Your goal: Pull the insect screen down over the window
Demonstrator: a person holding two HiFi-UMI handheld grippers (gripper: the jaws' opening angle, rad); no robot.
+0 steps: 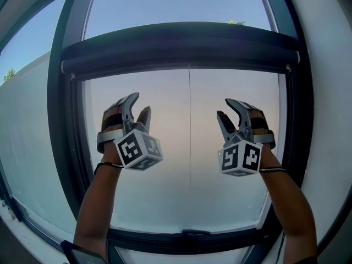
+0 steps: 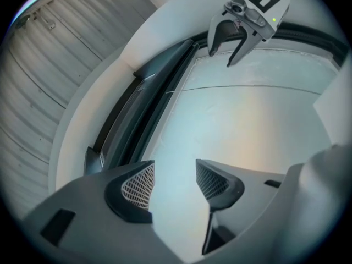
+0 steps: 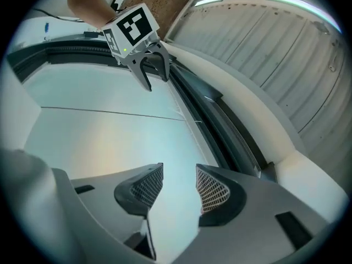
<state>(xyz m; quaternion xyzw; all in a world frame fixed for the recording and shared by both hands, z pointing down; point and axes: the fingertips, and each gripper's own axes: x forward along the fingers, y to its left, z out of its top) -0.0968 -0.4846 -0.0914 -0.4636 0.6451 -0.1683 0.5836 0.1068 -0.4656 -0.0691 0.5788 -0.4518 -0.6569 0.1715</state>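
One window (image 1: 55, 120) fills the head view, and the insect screen (image 1: 181, 47) sits gathered in a single dark housing across its upper part, not drawn down. Two grippers are raised in front of the glass below that housing, well apart, either side of one thin vertical line (image 1: 190, 120). The left gripper (image 1: 140, 104) has its jaws spread wide with nothing between them. The right gripper (image 1: 224, 109) is equally wide and also empty.

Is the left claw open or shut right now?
Open. The left claw has its two pads apart, with only the pale window pane showing between them; nothing is gripped.
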